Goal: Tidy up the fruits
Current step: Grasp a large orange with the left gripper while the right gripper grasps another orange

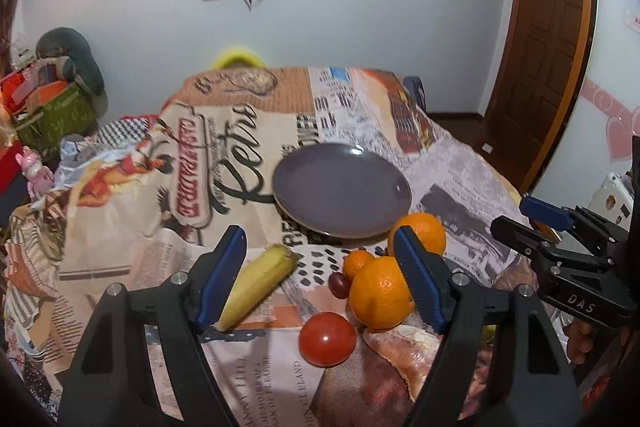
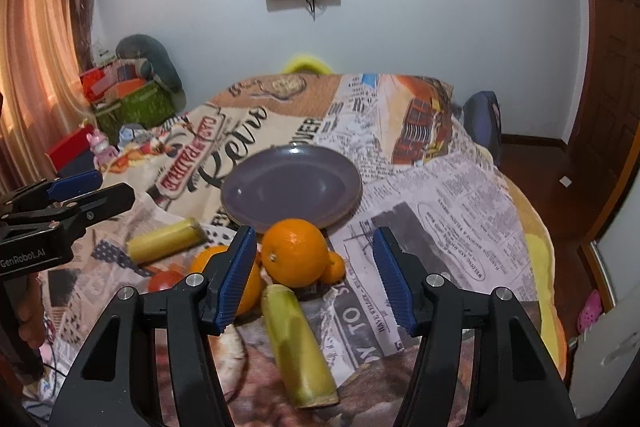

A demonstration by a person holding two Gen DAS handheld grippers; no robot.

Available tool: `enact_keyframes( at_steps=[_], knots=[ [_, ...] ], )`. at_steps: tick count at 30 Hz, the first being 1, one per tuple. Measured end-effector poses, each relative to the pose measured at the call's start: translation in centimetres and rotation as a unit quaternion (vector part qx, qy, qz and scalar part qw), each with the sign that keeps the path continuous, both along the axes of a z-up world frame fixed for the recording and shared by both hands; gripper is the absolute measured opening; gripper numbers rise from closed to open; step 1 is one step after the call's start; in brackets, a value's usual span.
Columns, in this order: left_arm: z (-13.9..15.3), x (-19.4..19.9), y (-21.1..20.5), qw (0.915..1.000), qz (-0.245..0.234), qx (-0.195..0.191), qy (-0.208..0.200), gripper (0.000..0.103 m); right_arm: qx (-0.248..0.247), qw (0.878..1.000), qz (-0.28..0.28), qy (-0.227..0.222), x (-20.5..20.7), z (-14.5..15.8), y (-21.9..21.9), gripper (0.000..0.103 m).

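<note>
An empty purple plate (image 1: 340, 187) (image 2: 290, 183) lies on the printed cloth. In front of it lie two oranges (image 1: 380, 293) (image 1: 424, 231), a small tangerine (image 1: 357, 263), a dark grape (image 1: 340, 283), a red tomato (image 1: 327, 338) and a banana (image 1: 256, 285). My left gripper (image 1: 320, 275) is open and empty above these fruits. My right gripper (image 2: 316, 275) is open and empty, with an orange (image 2: 294, 253) and a second banana (image 2: 298, 347) between its fingers' lines. The tomato (image 2: 164, 279) and the first banana (image 2: 166, 241) lie to its left.
The table is covered by a newspaper-print cloth (image 1: 224, 147). A green box of clutter (image 2: 132, 103) and a pink toy (image 2: 100, 147) stand at the far left. A wooden door (image 1: 548, 39) is at the right. A yellow chair back (image 2: 306, 63) shows behind the table.
</note>
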State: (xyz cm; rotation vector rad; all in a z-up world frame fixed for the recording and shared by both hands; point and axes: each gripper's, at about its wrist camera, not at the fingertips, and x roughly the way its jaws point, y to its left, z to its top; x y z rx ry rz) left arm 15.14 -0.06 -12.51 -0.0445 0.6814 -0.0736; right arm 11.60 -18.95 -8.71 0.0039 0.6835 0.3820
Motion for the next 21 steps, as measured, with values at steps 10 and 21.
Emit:
enact_keyframes(
  at_steps=[10, 21],
  knots=[
    [-4.0, 3.3, -2.7, 0.9971, -0.035, -0.008, 0.067, 0.076, -0.004, 0.999, 0.009, 0.045, 2.4, -2.6, -0.4, 0.057],
    [-6.9, 4.8, -4.5, 0.9921, -0.055, -0.018, 0.111, 0.076, 0.004, 0.998, 0.011, 0.068, 3.3, -3.9, -1.0, 0.064]
  ],
)
